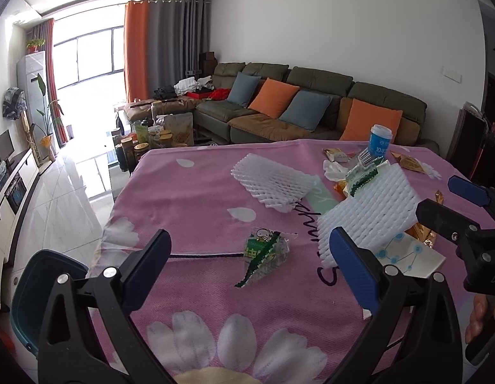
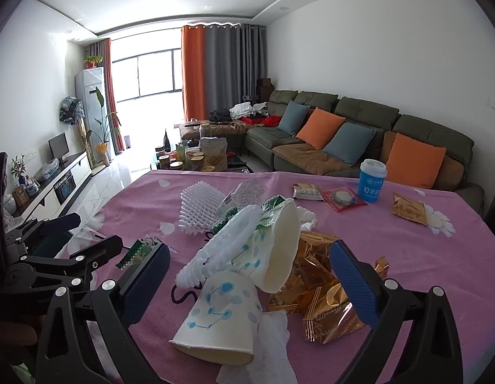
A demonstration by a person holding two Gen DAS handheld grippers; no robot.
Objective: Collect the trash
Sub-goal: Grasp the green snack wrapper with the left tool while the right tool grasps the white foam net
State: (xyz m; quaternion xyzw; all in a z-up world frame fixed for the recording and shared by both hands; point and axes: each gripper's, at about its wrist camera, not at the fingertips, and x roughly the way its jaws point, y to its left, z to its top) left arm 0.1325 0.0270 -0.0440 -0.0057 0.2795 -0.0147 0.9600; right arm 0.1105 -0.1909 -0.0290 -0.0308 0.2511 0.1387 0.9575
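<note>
Trash lies scattered on a pink flowered tablecloth (image 1: 199,198). My left gripper (image 1: 250,265) is open over a green and white snack wrapper (image 1: 263,256), with a white foam net (image 1: 365,217) by its right finger. Another foam net (image 1: 270,182) lies further back. My right gripper (image 2: 247,275) is open around a pile: two white paper cups with blue dots (image 2: 222,316), a foam net (image 2: 222,246) and gold wrappers (image 2: 318,291). A blue and white cup (image 2: 372,180) stands upright at the far side. The right gripper also shows in the left wrist view (image 1: 455,204).
A teal bin (image 1: 39,291) sits below the table's left edge. More wrappers (image 2: 407,212) and a red packet (image 2: 341,198) lie at the back of the table. A white tissue (image 2: 270,352) lies under the near cup. A sofa (image 2: 359,134) and a cluttered coffee table (image 2: 199,160) stand beyond.
</note>
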